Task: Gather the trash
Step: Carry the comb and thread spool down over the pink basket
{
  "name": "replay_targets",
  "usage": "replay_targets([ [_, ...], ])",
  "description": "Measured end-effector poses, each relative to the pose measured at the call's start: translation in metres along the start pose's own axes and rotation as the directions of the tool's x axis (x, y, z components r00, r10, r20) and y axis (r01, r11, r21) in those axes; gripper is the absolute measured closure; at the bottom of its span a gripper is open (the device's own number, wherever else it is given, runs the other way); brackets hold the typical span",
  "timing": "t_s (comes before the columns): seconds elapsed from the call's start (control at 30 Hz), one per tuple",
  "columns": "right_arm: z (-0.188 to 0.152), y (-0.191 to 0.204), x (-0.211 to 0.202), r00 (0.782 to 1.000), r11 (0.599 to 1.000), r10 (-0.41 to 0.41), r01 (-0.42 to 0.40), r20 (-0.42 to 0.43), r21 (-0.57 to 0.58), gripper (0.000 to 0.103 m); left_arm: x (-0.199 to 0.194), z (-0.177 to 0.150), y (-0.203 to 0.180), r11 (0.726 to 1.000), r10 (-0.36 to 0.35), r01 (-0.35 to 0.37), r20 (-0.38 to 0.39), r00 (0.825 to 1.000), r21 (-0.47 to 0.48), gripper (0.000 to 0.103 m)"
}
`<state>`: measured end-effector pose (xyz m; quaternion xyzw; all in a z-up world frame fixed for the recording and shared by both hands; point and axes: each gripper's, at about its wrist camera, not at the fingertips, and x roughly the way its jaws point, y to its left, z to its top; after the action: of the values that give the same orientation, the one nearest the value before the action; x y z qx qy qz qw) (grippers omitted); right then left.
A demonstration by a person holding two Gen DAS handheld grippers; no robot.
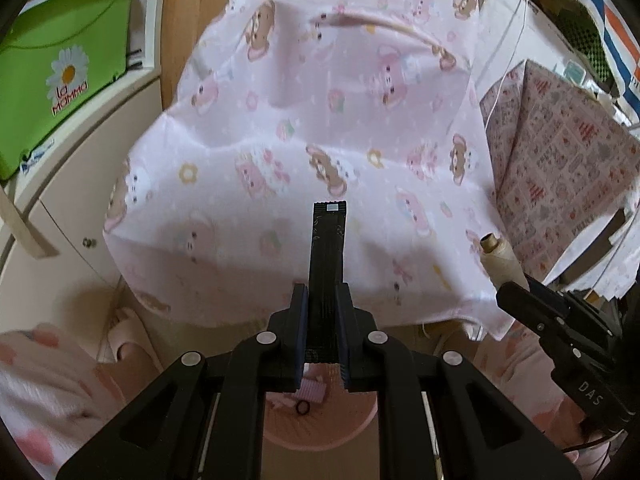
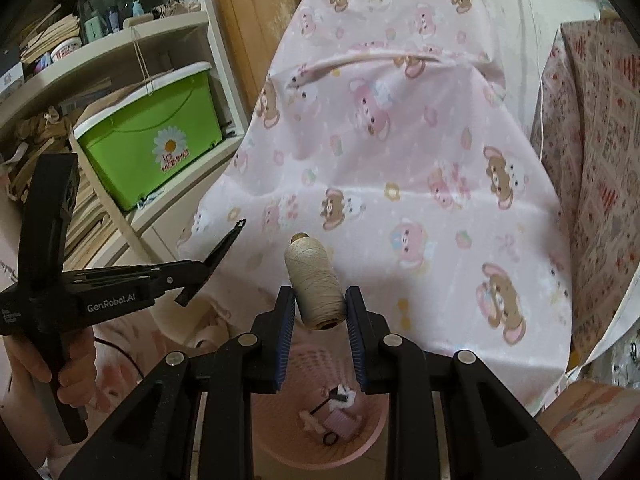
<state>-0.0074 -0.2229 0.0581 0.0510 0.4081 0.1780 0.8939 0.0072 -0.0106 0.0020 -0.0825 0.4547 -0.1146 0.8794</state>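
Left wrist view: the left claw [image 1: 322, 320] pinches a flat black packet [image 1: 329, 248] that sticks up and forward from between its pads, above a worktop draped in a pink cartoon-print cloth [image 1: 280, 128]. Directly below the claw stands a pink bin [image 1: 320, 432] that already holds a few small scraps. In the right wrist view, the right claw [image 2: 320, 316] grips a cream spool of thread [image 2: 316, 280] by its lower end, the spool tilted up between the pads, with the same bin beneath. A green box [image 2: 160, 148] sits on a shelf to the left.
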Motion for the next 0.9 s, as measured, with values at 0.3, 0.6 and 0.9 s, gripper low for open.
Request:
replay_targets([
  [0.3, -0.024, 0.002, 0.009, 0.996, 1.0, 0.0, -0.001, -0.085, -0.006, 0.075, 0.021, -0.036, -0.003, 1.0, 0.008, -0.006, -0.134, 0.991, 0.016, 0.091],
  [0.6, -0.044, 0.009, 0.036, 0.98, 0.999, -0.009, -0.002, -0.199, -0.054, 0.075, 0.053, -0.053, -0.015, 0.997, 0.023, 0.002, -0.311, 0.95, 0.081, 0.091],
  [0.9, -0.065, -0.006, 0.077, 0.939, 0.999, -0.047, 0.04, -0.342, -0.029, 0.075, 0.102, -0.048, -0.018, 0.992, 0.055, 0.007, -0.477, 0.877, 0.128, 0.09],
])
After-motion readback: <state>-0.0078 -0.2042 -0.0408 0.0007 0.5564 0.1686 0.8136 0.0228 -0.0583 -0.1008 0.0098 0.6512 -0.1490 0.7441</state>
